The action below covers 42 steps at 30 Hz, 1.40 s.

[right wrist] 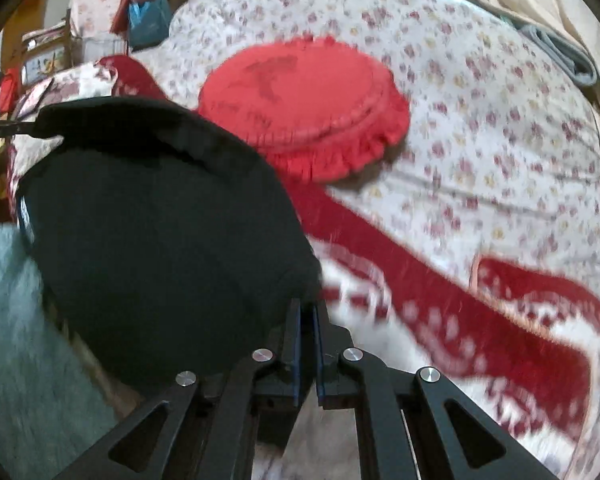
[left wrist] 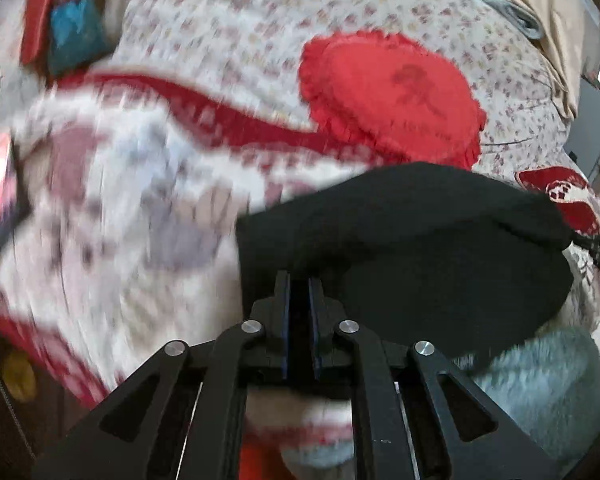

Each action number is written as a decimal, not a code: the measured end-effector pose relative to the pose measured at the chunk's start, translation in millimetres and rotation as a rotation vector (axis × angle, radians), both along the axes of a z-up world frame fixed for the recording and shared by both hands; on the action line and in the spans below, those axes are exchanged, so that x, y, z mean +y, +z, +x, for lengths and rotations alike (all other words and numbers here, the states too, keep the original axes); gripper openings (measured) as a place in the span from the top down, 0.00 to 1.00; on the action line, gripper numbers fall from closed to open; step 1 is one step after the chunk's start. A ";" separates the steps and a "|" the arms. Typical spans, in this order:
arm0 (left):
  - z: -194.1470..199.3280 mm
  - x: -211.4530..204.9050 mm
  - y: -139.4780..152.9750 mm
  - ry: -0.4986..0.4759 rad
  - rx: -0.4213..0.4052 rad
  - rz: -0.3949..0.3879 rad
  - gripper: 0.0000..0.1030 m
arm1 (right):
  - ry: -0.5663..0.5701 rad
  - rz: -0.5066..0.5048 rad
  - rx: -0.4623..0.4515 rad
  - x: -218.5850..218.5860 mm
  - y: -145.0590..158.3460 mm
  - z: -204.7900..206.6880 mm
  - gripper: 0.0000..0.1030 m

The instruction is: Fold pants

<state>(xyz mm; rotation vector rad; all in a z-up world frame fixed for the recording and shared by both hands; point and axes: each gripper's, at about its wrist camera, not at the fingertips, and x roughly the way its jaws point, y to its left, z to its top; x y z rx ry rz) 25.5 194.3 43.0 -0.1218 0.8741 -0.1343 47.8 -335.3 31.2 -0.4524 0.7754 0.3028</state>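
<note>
Black pants [left wrist: 412, 248] hang stretched between 2 grippers above a bed [right wrist: 480, 128] covered by a floral sheet. The left gripper [left wrist: 299, 280] has its jaws pressed nearly together, pinching 1 edge of the pants; the right gripper [right wrist: 309, 308] likewise pinches the opposite edge, jaws closed on the fabric. A round red frilled cushion [right wrist: 304, 108] lies on the bed beyond the pants, bearing a dark printed figure and lettering too blurred to read. A red-and-white patterned blanket [right wrist: 480, 320] lies beneath. Pale blue fluffy fabric [left wrist: 540, 384] shows below the pants.
</note>
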 end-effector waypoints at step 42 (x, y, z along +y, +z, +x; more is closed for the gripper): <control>12.9 -5.5 -51.7 0.249 0.084 -0.815 0.62 | -0.620 1.340 0.289 -85.5 -52.2 -57.4 0.93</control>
